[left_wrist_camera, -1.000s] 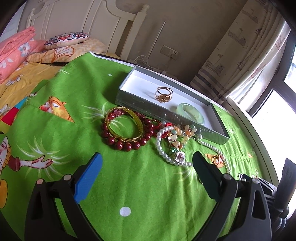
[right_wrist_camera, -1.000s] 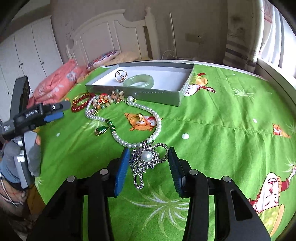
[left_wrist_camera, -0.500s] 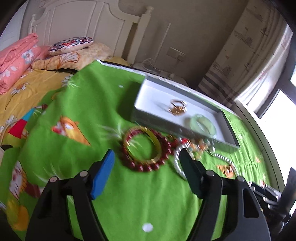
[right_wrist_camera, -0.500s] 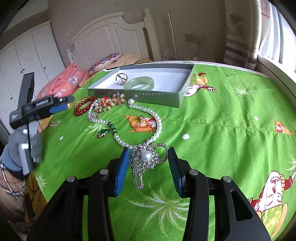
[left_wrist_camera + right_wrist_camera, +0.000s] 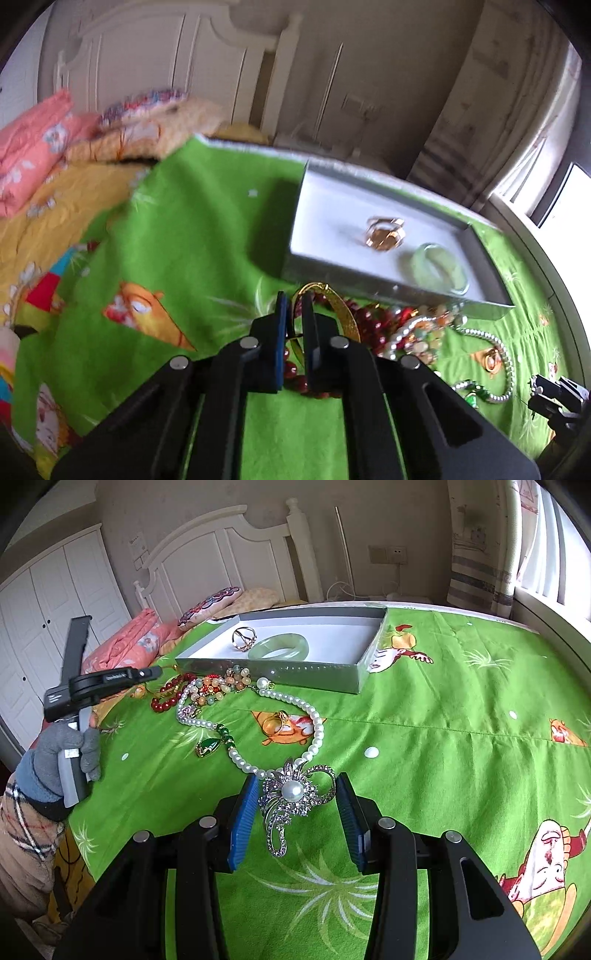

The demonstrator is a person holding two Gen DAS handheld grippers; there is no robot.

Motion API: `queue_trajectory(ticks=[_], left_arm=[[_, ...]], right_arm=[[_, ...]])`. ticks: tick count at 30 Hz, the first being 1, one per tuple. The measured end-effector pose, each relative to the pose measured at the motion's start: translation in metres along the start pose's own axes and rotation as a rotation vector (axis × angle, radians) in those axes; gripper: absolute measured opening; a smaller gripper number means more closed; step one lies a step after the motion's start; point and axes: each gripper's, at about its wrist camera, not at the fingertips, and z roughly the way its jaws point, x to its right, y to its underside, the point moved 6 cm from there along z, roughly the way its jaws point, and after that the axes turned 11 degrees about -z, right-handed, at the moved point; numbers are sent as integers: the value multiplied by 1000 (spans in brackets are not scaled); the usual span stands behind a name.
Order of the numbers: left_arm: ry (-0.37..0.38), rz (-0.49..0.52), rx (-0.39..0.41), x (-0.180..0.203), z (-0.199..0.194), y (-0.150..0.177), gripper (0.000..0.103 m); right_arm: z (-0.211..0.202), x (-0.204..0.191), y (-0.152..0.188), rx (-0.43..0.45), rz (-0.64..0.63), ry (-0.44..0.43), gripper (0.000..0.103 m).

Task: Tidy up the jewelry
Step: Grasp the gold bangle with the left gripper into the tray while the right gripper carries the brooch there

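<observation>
Jewelry first: your left tongs (image 5: 293, 325), wide open a second ago, have now pinched shut on the gold bangle (image 5: 334, 308), lifting it just short of the tray (image 5: 399, 291), so it can go in next; your right tongs (image 5: 293, 812) stay half open, straddling the pearl brooch (image 5: 291, 794) without gripping

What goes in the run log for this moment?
left gripper: shut on gold bangle | right gripper: open around pearl brooch | tray: ring, jade bangle
</observation>
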Motion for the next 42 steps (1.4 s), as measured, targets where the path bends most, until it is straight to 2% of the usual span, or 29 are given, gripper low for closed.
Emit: queue_trajectory(ticks=[8, 13, 22, 29, 33, 35, 38, 40, 42], left_arm=[[60, 5, 24, 17, -23, -5, 7], [91, 28, 27, 34, -30, -12, 7], [105, 57, 15, 62, -17, -30, 7], [102, -2, -1, 70, 12, -55, 6], [68, -8, -13, 72, 28, -71, 6], [103, -27, -43, 69, 23, -68, 6], [133, 10, -66, 67, 8, -46, 20], [157, 56, -105, 65, -4, -20, 39], [173, 109, -142, 63, -13, 6, 50]], right_arm=[[-4, 1, -1, 23, 15, -14, 42], [-4, 1, -6, 6, 11, -5, 42], [-2, 2, -48, 10, -83, 46, 42], [30, 18, -94, 9, -95, 56, 42], [48, 21, -109, -2, -77, 60, 42], [46, 17, -109, 15, -80, 46, 42], [43, 11, -100, 19, -95, 30, 42], [41, 9, -94, 11, -100, 28, 42], [39, 9, -90, 9, -104, 25, 42]])
